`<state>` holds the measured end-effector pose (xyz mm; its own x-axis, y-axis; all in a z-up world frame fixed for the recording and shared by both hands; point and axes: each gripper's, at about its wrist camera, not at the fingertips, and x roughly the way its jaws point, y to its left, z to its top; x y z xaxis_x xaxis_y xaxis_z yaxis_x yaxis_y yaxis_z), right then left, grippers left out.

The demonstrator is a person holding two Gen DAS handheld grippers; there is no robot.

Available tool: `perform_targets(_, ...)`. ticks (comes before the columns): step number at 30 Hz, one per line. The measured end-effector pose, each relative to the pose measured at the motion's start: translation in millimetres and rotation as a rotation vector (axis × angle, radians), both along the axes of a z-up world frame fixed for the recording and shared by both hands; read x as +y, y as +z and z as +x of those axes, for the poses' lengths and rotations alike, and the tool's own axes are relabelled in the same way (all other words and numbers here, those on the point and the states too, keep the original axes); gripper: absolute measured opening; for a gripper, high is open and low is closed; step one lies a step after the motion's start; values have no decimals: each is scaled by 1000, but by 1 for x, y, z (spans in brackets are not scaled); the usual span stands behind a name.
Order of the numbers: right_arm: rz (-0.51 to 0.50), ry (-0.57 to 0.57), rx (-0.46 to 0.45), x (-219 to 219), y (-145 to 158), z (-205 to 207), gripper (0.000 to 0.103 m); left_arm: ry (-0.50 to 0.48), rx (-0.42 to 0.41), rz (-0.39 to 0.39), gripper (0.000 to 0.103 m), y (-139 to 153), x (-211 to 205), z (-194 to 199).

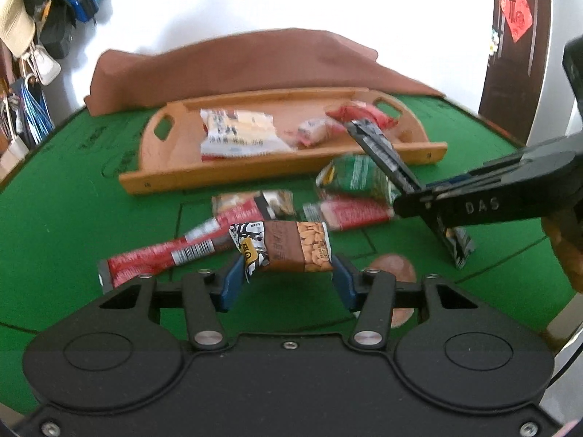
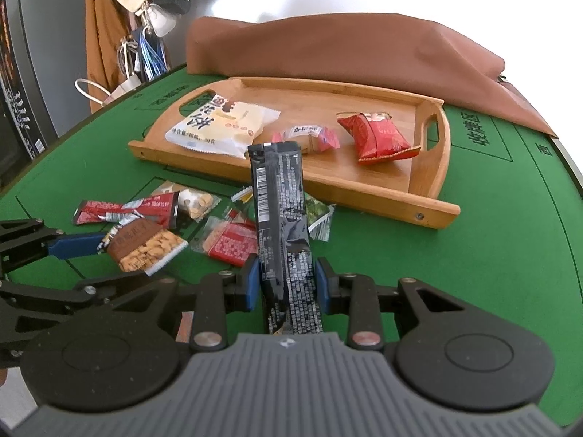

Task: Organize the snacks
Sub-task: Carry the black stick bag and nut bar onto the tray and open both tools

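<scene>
Left gripper [image 1: 288,276] has its blue pads pressed on both ends of a brown peanut snack bar [image 1: 288,249], held over the green table [image 1: 62,225] near the loose wrappers. Right gripper [image 2: 286,284] is clamped on a long black packet [image 2: 282,225] standing upright. Beyond, the wooden tray [image 2: 382,196] holds a white biscuit bag [image 2: 222,123], a small candy [image 2: 309,138] and a red pouch [image 2: 379,136]
</scene>
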<state>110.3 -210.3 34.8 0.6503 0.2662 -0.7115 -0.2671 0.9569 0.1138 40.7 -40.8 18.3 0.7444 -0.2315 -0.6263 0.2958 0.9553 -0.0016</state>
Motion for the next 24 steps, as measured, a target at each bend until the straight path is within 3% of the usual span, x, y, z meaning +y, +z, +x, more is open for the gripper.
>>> perform_targets(13, 74, -47, -26, -13, 25, 17, 35, 56, -90, -52, 49, 37, 15, 33)
perform_targets(24, 114, -99, -42, -22, 52, 74, 35, 140, -118, -79, 49, 56, 38, 92)
